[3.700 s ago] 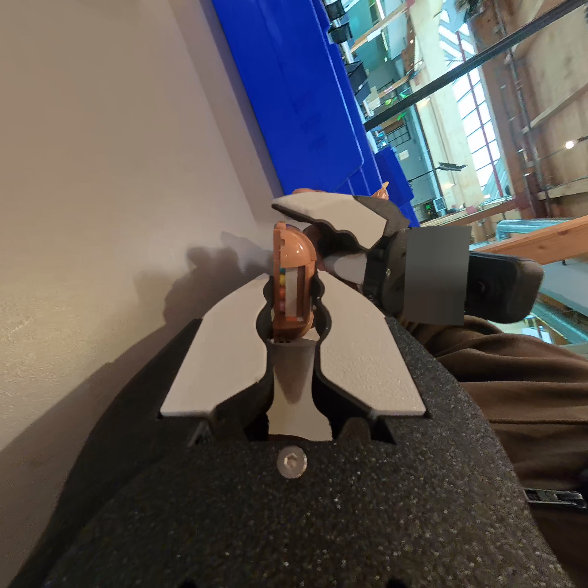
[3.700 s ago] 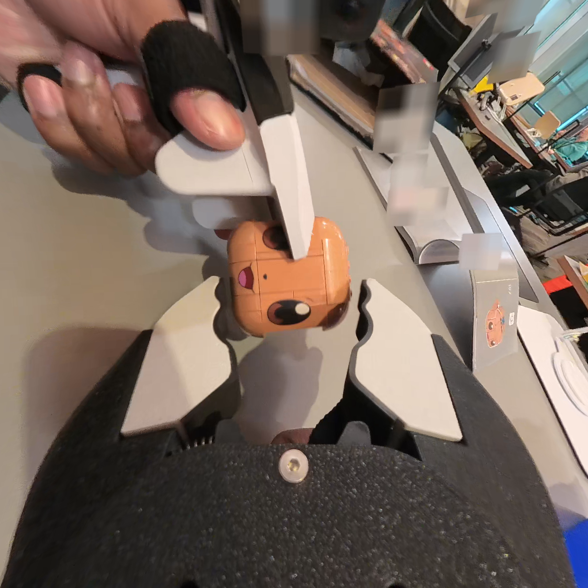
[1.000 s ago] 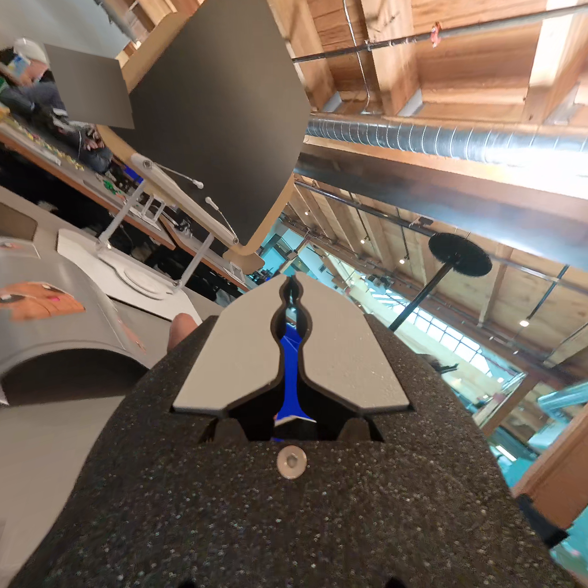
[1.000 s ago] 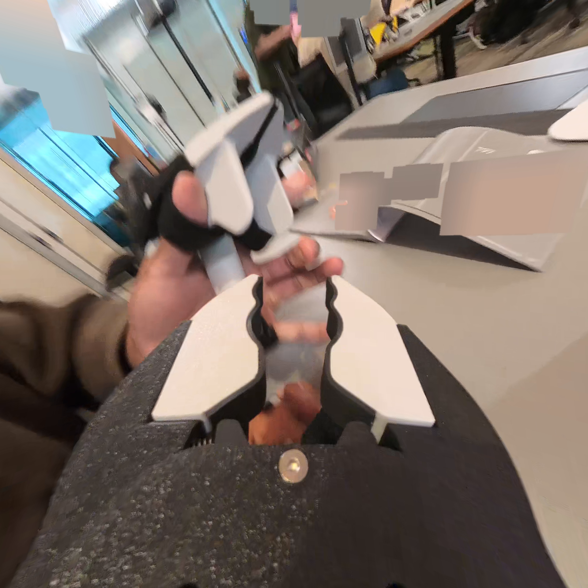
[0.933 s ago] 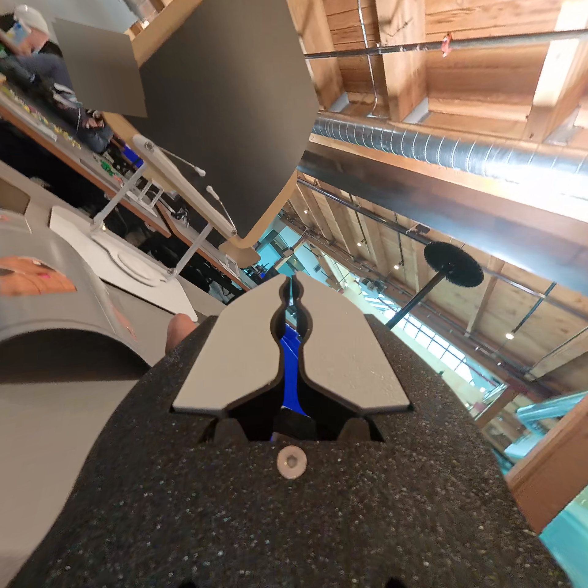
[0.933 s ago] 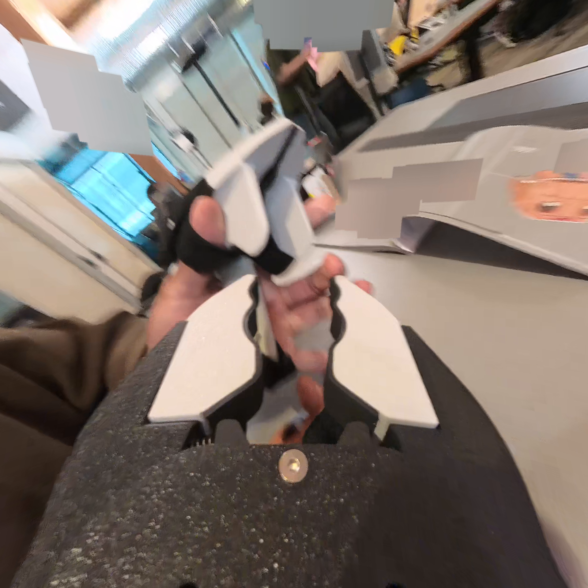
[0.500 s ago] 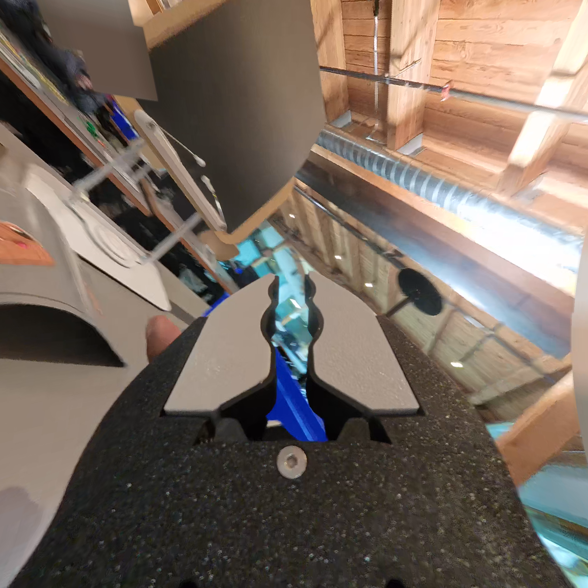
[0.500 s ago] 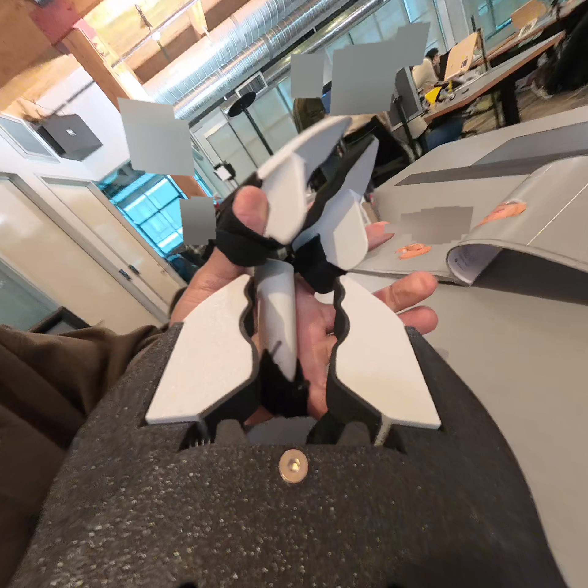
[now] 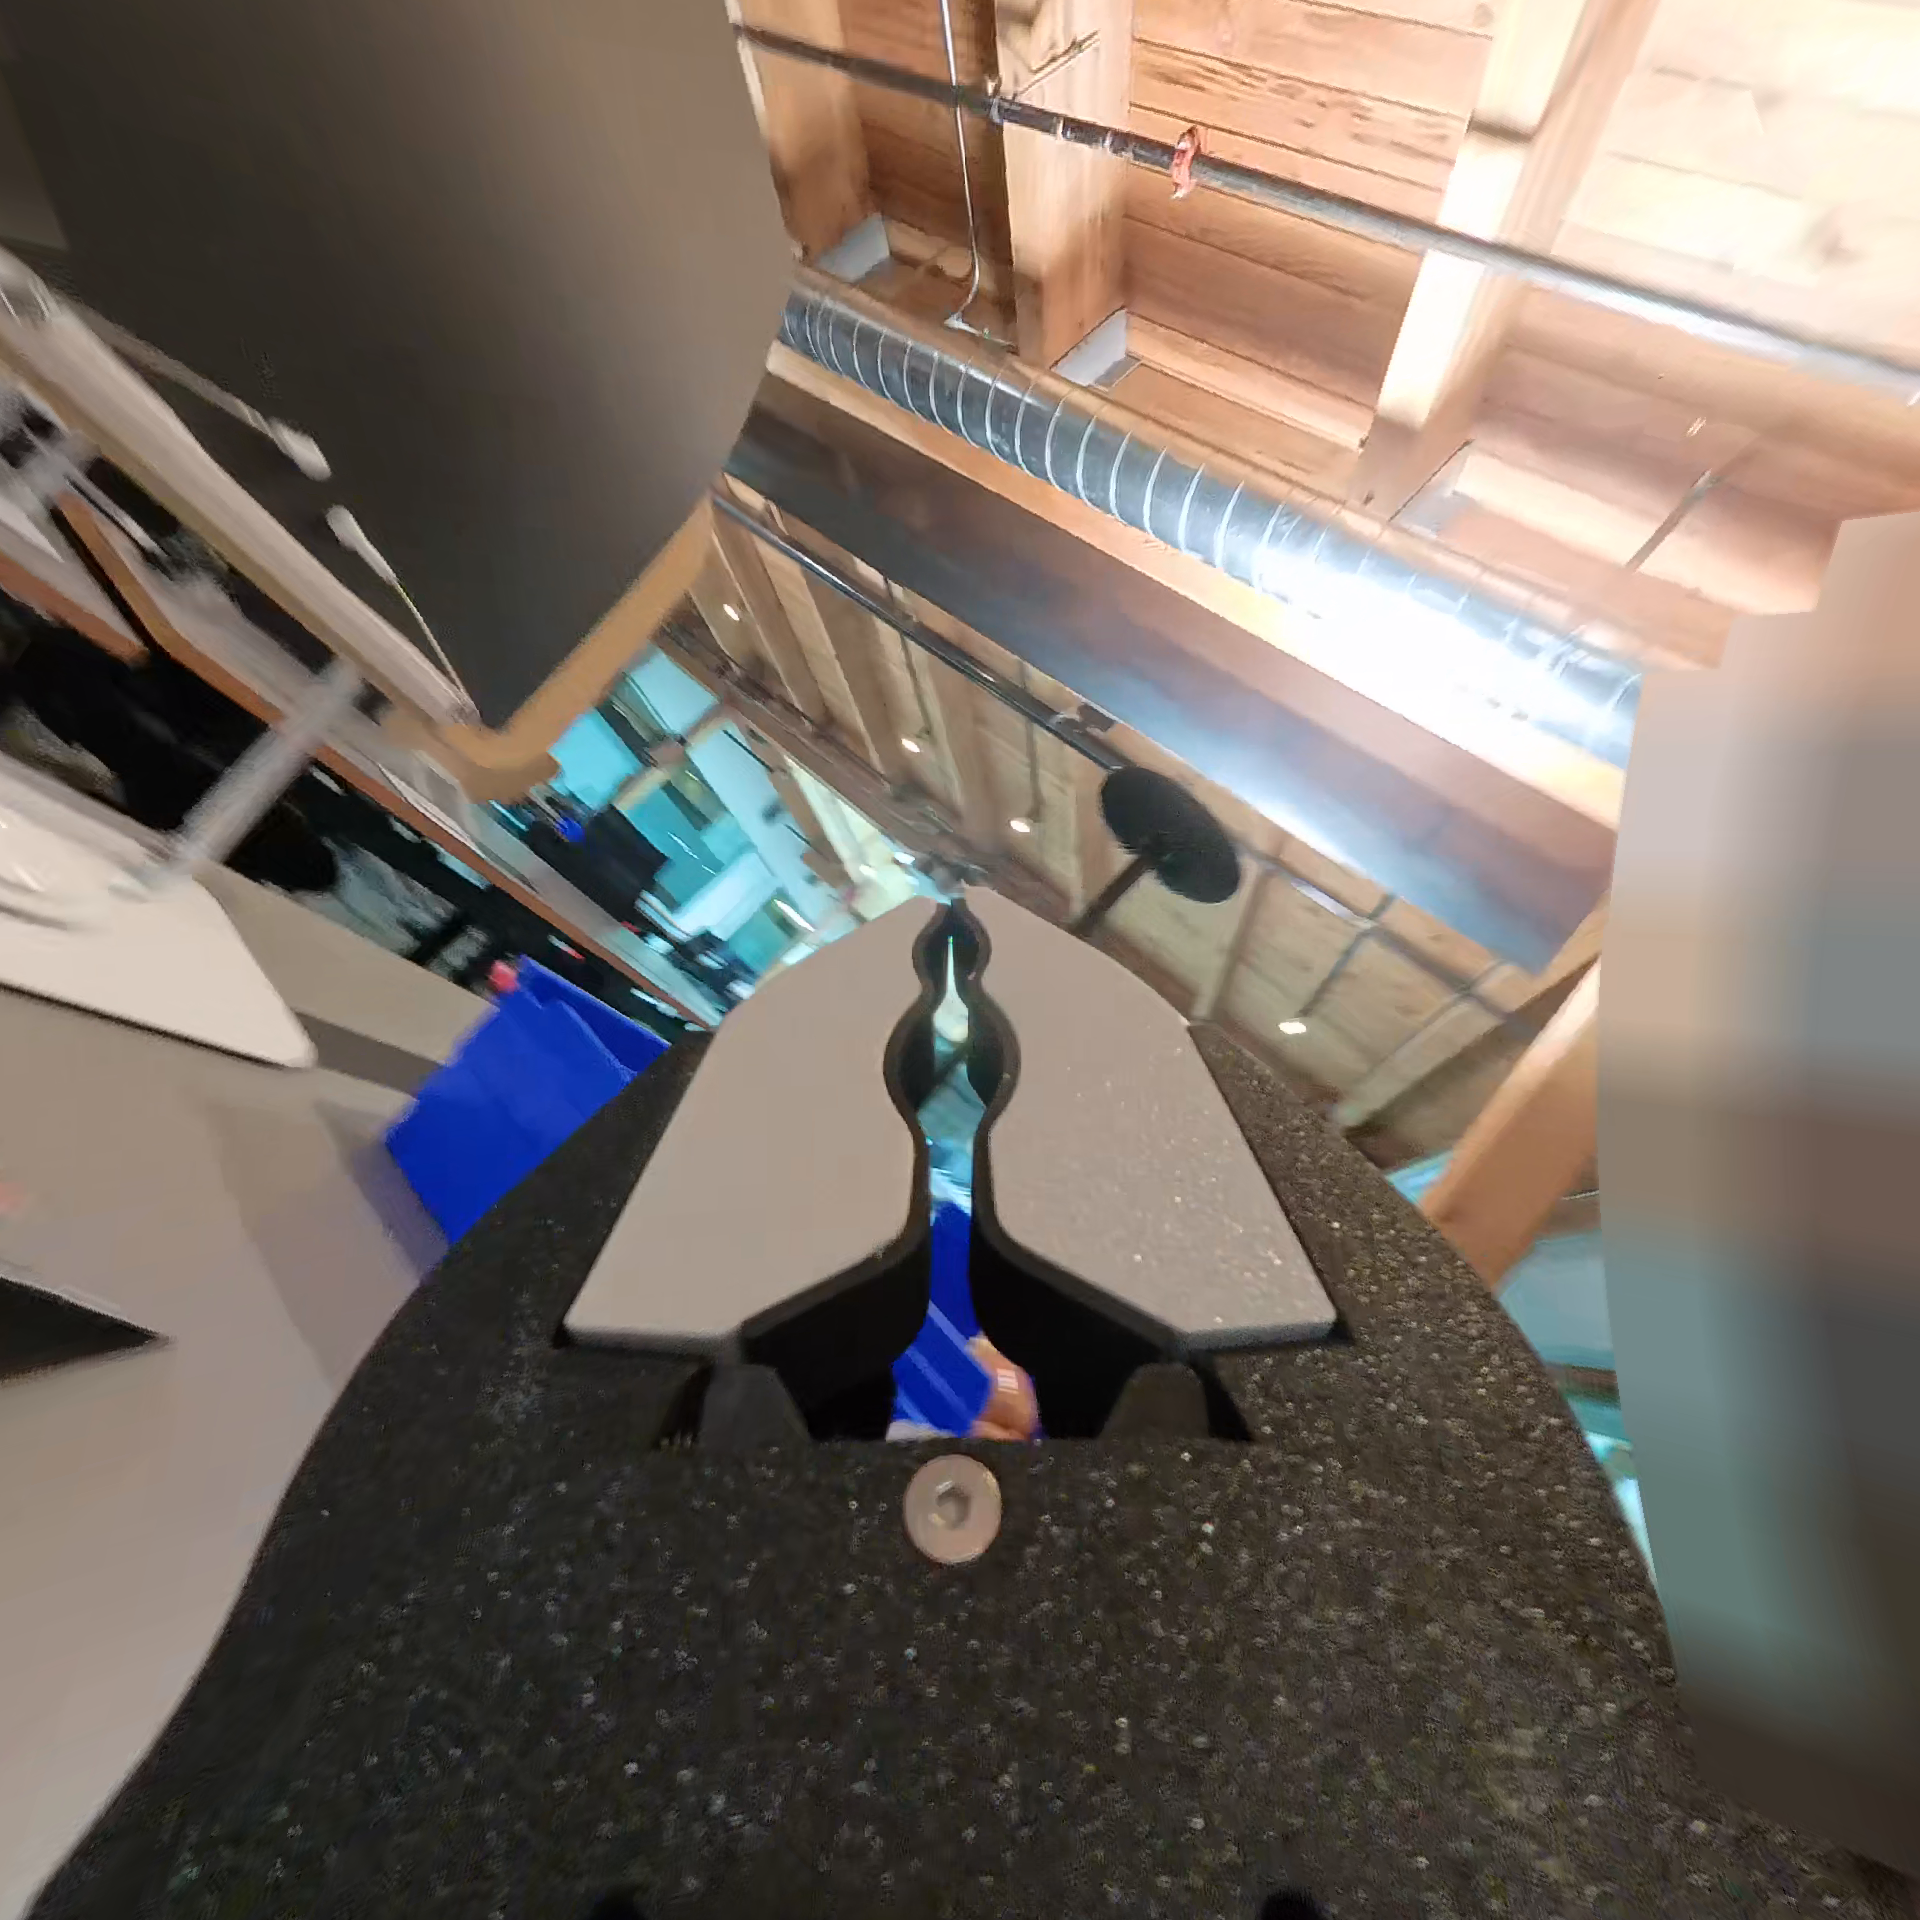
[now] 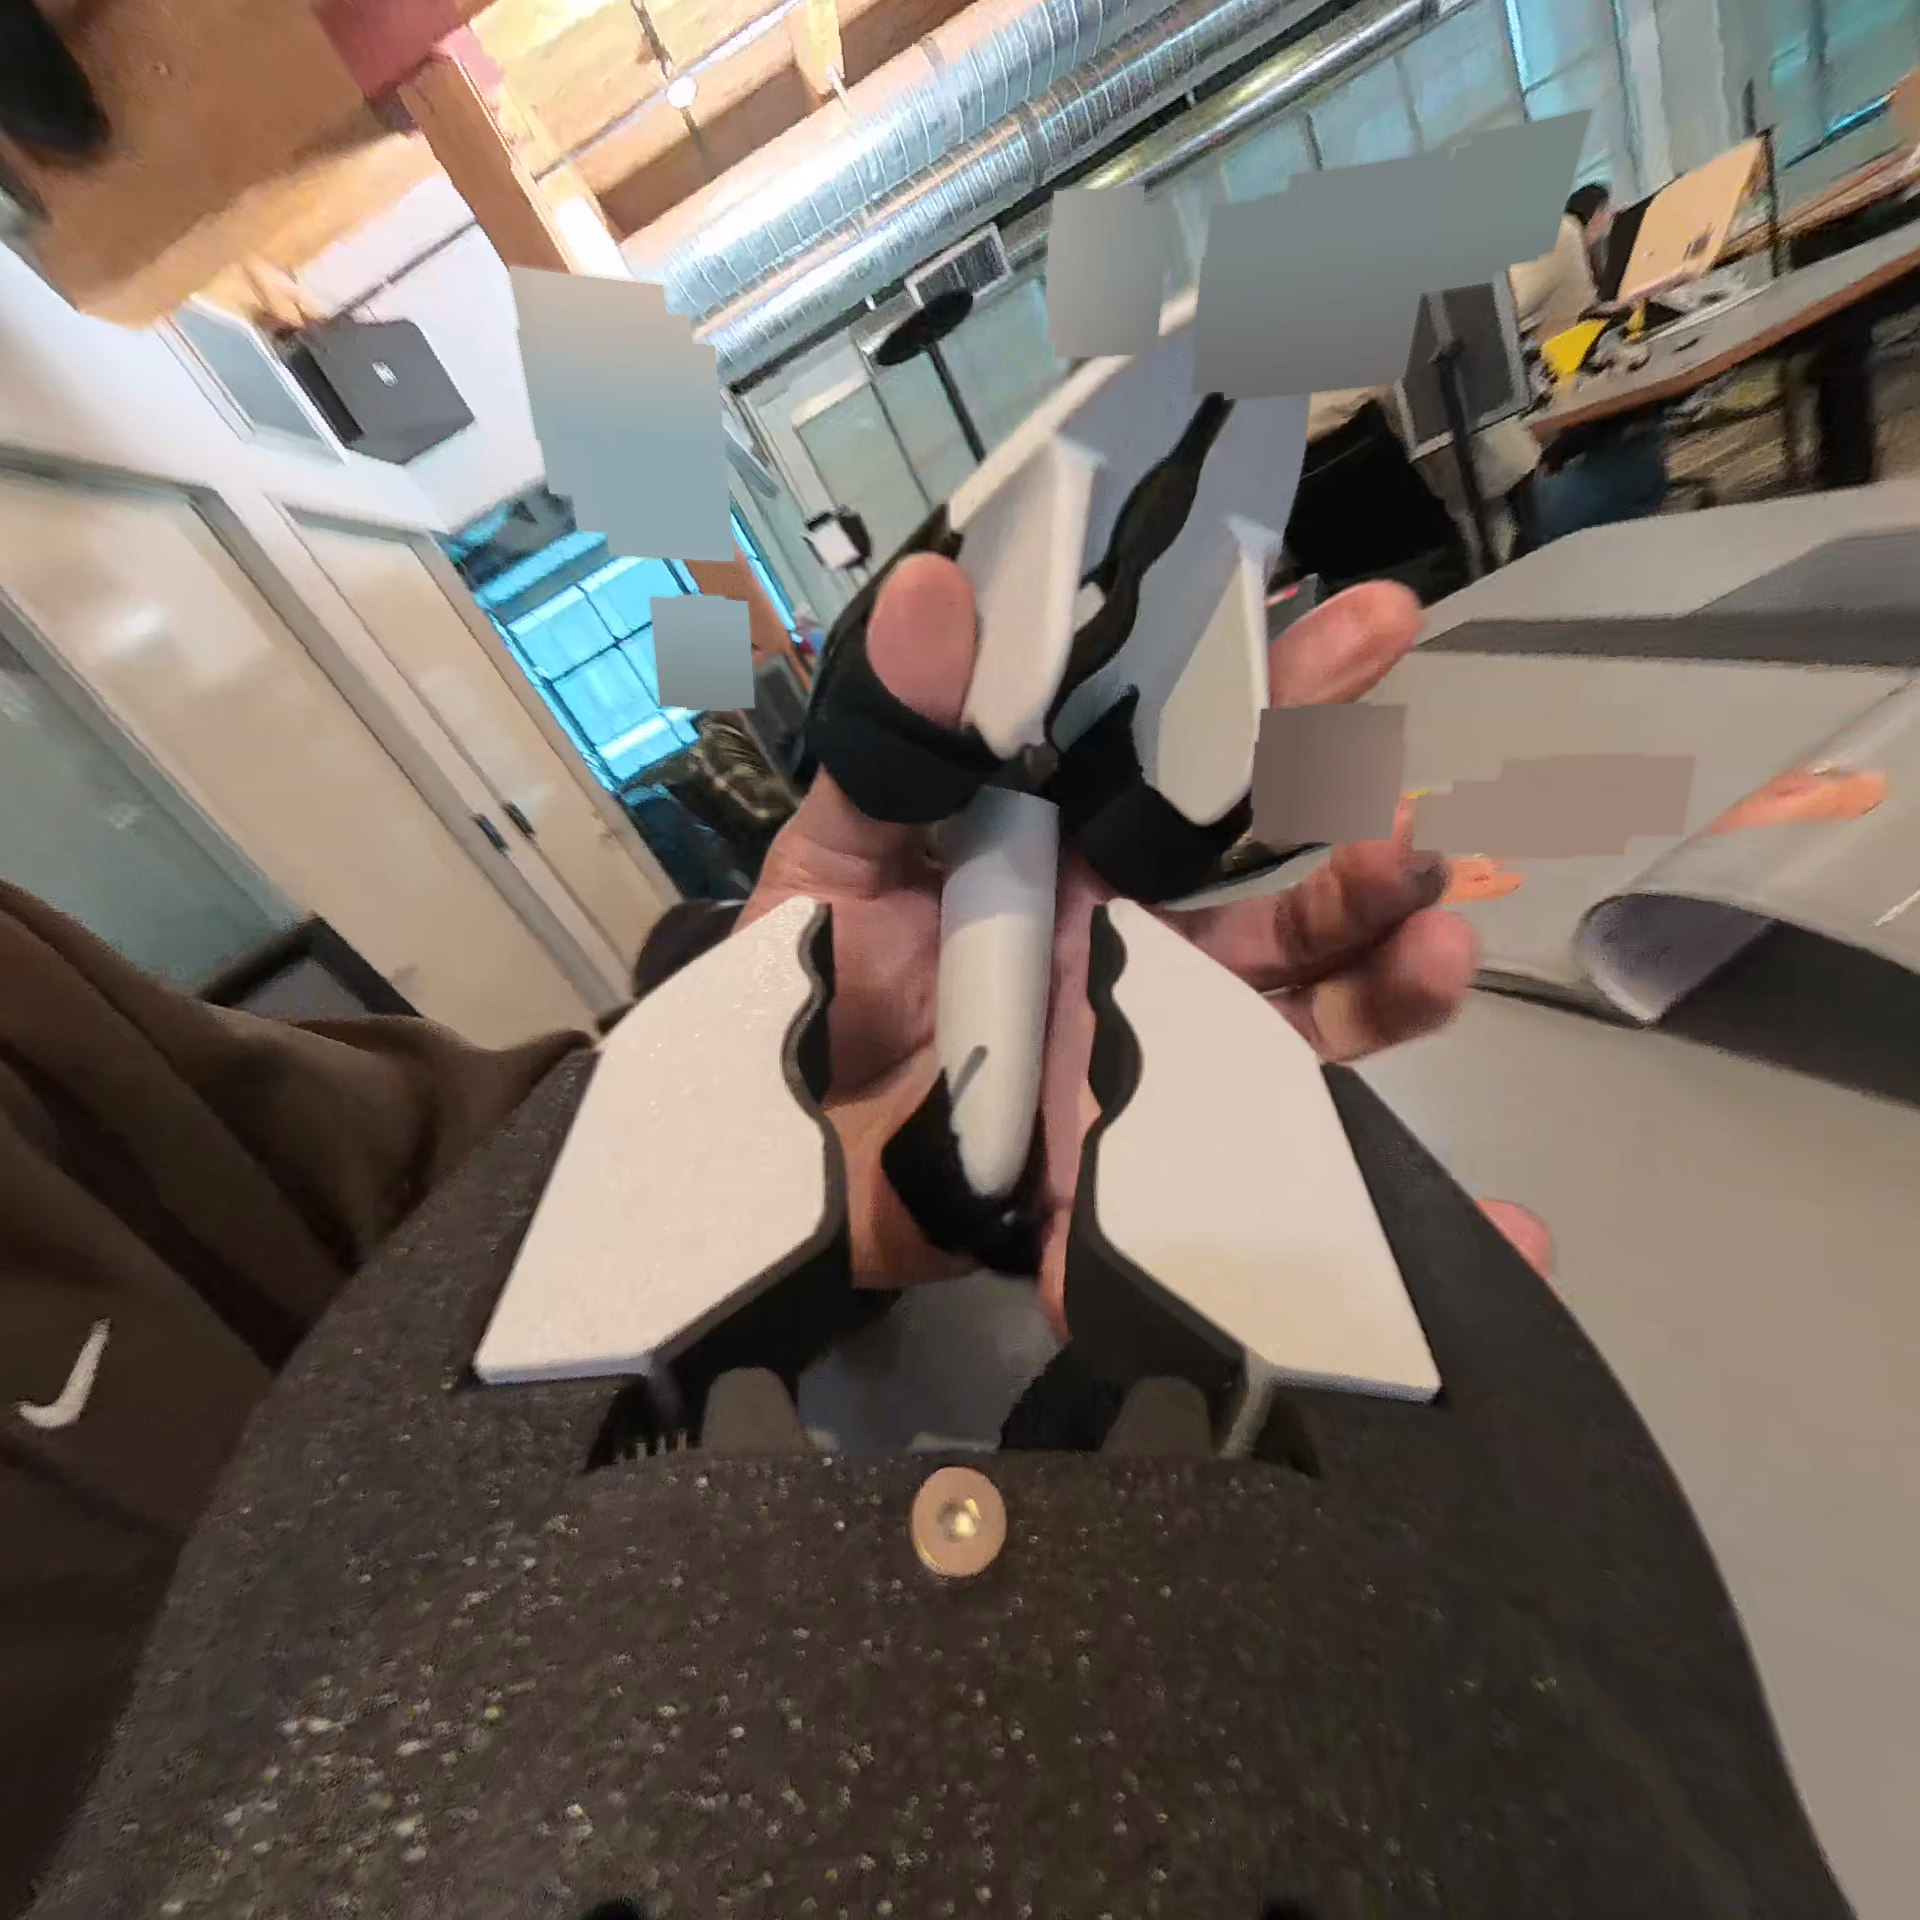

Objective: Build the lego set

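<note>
Left gripper [image 9: 954, 920] closed empty, right gripper [image 10: 961, 940] parted empty, both raised off table [image 10: 1714, 1299]; lego model unseen; likely light, rigid, slick, pops apart, so grip flat sides.

Grey bench [image 9: 156, 1195] at left with blue bins [image 9: 520, 1091] at its far edge. Open booklet [image 10: 1714, 883] curling on the bench at right. Overhead: wooden beams [image 9: 1299, 260], ribbed silver duct [image 9: 1195, 488]. Glass doors [image 10: 364, 727] behind; brown sleeve [image 10: 208, 1143] at left.
</note>
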`<state>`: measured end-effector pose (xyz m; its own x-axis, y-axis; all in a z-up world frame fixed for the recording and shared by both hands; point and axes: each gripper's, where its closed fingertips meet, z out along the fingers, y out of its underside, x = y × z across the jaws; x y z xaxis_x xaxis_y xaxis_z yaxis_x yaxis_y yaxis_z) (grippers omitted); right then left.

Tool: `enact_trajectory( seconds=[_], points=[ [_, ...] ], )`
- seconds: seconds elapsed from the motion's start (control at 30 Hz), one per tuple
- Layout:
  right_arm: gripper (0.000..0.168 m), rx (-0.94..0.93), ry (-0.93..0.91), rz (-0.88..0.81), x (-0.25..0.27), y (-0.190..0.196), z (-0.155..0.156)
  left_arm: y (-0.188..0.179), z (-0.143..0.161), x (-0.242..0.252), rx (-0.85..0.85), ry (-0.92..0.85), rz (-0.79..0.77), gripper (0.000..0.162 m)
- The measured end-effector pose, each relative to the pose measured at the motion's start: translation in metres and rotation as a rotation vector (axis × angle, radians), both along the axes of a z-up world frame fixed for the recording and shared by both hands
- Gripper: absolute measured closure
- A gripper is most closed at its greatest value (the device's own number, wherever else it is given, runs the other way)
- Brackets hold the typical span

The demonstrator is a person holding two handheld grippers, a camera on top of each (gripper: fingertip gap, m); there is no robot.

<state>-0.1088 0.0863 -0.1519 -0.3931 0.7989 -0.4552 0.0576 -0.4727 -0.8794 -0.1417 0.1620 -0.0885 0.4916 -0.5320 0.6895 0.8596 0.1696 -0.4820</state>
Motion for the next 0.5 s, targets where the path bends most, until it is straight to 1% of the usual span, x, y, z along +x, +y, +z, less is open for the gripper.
enact_trajectory(
  seconds=[0.03, 0.13, 0.17, 0.23, 0.3, 0.37, 0.43, 0.5],
  points=[
    [0.118, 0.031, -0.013, -0.020, 0.000, 0.004, 0.000, -0.002, 0.000, -0.007, 0.010, 0.063, 0.066, 0.162],
    [0.121, 0.051, -0.054, -0.079, 0.003, 0.019, -0.001, -0.009, 0.002, -0.027, 0.039, 0.328, 0.330, 0.162],
    [0.122, 0.053, -0.076, -0.090, 0.005, 0.024, -0.003, -0.012, 0.002, -0.029, 0.058, 0.414, 0.388, 0.162],
    [0.123, 0.064, -0.122, -0.105, 0.009, 0.034, -0.004, -0.012, -0.004, -0.026, 0.050, 0.601, 0.451, 0.162],
    [0.129, 0.096, -0.166, -0.129, 0.016, 0.046, -0.003, -0.008, -0.016, -0.021, -0.001, 0.760, 0.467, 0.162],
    [0.133, 0.136, -0.196, -0.151, 0.024, 0.057, 0.001, 0.000, -0.034, -0.016, -0.083, 0.874, 0.426, 0.162],
    [0.135, 0.202, -0.236, -0.194, 0.033, 0.071, 0.002, 0.007, -0.048, -0.012, -0.150, 0.912, 0.357, 0.162],
    [0.137, 0.251, -0.268, -0.230, 0.042, 0.084, 0.004, 0.012, -0.058, -0.013, -0.207, 0.890, 0.308, 0.155]
  ],
)
